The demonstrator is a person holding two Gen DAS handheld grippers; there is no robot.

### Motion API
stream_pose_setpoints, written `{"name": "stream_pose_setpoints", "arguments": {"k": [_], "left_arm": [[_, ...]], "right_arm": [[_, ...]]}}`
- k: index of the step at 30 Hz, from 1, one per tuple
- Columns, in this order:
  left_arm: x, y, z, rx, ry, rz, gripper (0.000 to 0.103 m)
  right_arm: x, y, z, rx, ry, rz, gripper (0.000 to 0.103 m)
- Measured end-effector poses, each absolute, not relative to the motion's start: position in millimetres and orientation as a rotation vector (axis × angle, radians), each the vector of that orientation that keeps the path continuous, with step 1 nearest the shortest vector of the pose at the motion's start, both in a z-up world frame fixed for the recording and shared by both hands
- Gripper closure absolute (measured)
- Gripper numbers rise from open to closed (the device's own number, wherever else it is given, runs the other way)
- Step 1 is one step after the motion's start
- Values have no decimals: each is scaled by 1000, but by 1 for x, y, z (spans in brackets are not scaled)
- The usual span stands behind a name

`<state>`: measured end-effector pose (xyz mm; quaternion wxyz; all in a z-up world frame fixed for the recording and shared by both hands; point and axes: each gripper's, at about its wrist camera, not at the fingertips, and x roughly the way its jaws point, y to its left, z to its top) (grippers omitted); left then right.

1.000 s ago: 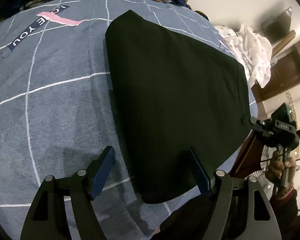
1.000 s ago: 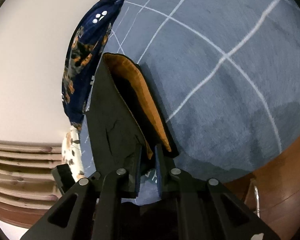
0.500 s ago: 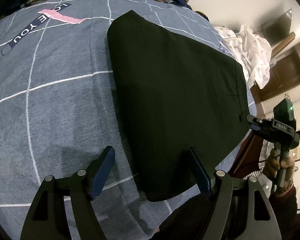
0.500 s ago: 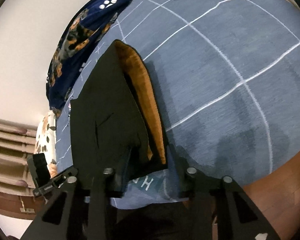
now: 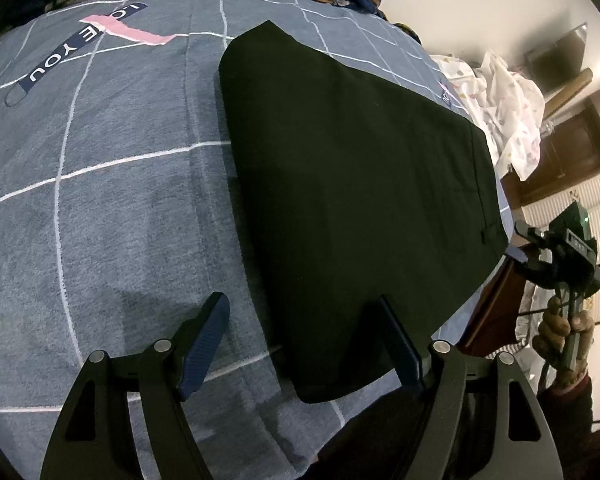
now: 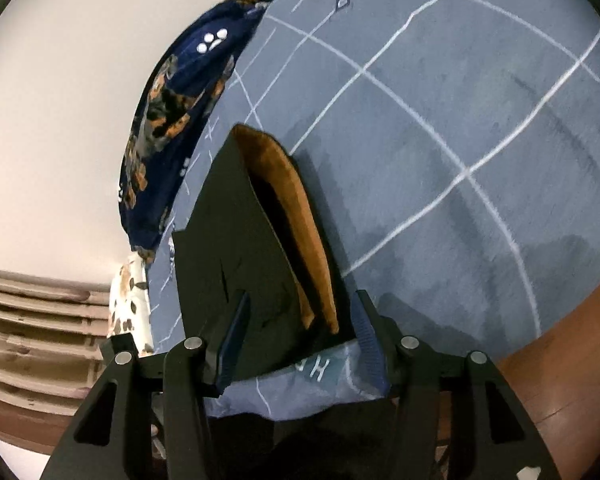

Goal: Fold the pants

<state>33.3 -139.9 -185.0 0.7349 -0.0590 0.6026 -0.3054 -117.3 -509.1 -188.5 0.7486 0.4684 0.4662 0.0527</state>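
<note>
In the left wrist view the left gripper hangs over the near end of the pants, its 2 fingers spread wide with nothing gripped — one over the bedspread, the other over the black cloth. The pants lie folded flat on the bed, a dark slab running from the near edge toward the far side. Off their right edge is the right gripper, held by a hand.

In the right wrist view the right gripper has its fingers opening; the pants' waist end sits between them, not pinched, showing an orange lining between the layers.

Farther off, a strip reading "YOU" lies on the bedspread, a dark patterned cloth is bunched at the bed's far edge, and a white spotted cloth is heaped to the right.
</note>
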Motion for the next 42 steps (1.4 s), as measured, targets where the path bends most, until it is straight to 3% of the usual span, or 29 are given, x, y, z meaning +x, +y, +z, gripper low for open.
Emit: {"name": "stream_pose_setpoints", "arguments": {"k": [1,3,6,13,18,22,32,35,42], "left_arm": [[33,-140,-185,-129,1324,-672,27],[33,-140,-185,-122,1324,-671,27],[33,-140,-184,-123,1327,-667,27],[32,-139,-184,-128,1331,-659,27],[32,-142,-185,-119,1333,-662,25],[33,-142,-184,-120,1339,-662,24],[32,-140,-185,-131,1337,-661,24],[32,-140,-185,-130,1338,-661,24],[33,-135,-186,-154,1347,-647,24]], "right_arm": [[-116,-506,-189,1018,1026,123,62],[-114,-498,-188,973,1040,113,85],[-115,-496,-182,948,1024,109,90],[-126,-495,-171,963,983,134,91],[-126,-512,-209,1094,1030,107,84],[-122,-507,-194,1004,1029,80,79],[-124,-501,-180,967,1026,94,79],[-119,-492,-177,905,1031,76,91],[-128,-495,-152,932,943,127,92]]}}
